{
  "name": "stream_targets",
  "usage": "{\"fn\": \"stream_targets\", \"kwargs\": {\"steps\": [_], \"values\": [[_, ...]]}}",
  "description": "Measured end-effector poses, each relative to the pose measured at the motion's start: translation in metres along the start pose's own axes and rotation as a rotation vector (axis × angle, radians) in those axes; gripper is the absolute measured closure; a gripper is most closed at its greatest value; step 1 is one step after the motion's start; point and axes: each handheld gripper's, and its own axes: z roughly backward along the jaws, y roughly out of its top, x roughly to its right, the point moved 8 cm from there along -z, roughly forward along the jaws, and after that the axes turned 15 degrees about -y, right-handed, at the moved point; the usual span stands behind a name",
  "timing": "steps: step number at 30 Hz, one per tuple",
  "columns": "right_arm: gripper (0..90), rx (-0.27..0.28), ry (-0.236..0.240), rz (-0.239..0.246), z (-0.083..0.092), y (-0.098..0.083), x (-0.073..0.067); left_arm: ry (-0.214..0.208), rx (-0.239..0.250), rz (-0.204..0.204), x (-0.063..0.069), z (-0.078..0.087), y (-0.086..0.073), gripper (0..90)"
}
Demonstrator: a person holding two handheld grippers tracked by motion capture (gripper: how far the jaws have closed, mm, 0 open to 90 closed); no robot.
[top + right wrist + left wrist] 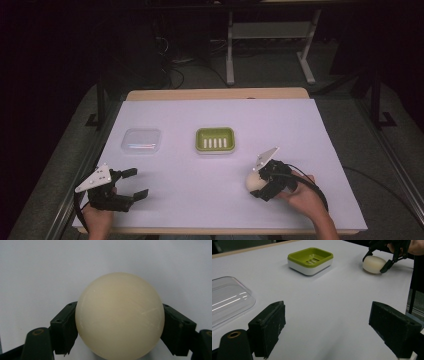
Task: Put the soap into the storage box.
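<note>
A cream, rounded bar of soap [253, 181] rests on the white sheet at the front right, and my right gripper [259, 185] is shut on it. In the right gripper view the soap [120, 315] sits between both pads [63, 327], which press on its sides. The left gripper view shows the same soap [374, 264] held far off. My left gripper [137, 182] stands open at the front left with nothing between its fingers [269, 325]. A green soap dish [198, 140] with a slotted floor sits mid-table, its white wall [307, 268] facing my left gripper.
A clear plastic lid [141, 141] lies left of the dish, close to the left gripper [227, 300]. The white sheet [300, 125] covers the wooden table. Dark floor, cables and a desk frame [230, 55] lie beyond the far edge.
</note>
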Motion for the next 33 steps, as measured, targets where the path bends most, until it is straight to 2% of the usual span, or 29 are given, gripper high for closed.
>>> {"fn": "stream_targets", "kwargs": {"steps": [3, 10, 16, 18, 28, 33], "values": [[23.1, 0.008, -0.002, 0.003, 0.002, 0.003, 0.002, 0.004, -0.002, 0.002, 0.000, 0.001, 0.000, 13.1], [23.2, 0.027, 0.030, 0.000, 0.004, 0.010, 0.004, 0.006, 0.001, 0.004, 0.000, 0.001, -0.001, 13.1], [23.1, 0.057, 0.059, -0.018, 0.006, 0.015, 0.010, 0.006, -0.008, -0.004, 0.000, 0.000, -0.001, 13.1], [23.2, 0.051, 0.066, -0.026, 0.006, 0.015, 0.011, 0.008, -0.009, -0.003, 0.000, 0.000, -0.001, 13.1], [23.2, 0.043, 0.072, 0.005, 0.012, 0.027, 0.014, 0.007, -0.009, -0.004, 0.000, 0.000, -0.001, 13.1], [23.2, 0.065, 0.083, 0.032, 0.017, 0.036, 0.016, 0.008, -0.009, -0.001, 0.000, 0.001, -0.001, 13.1]]}}
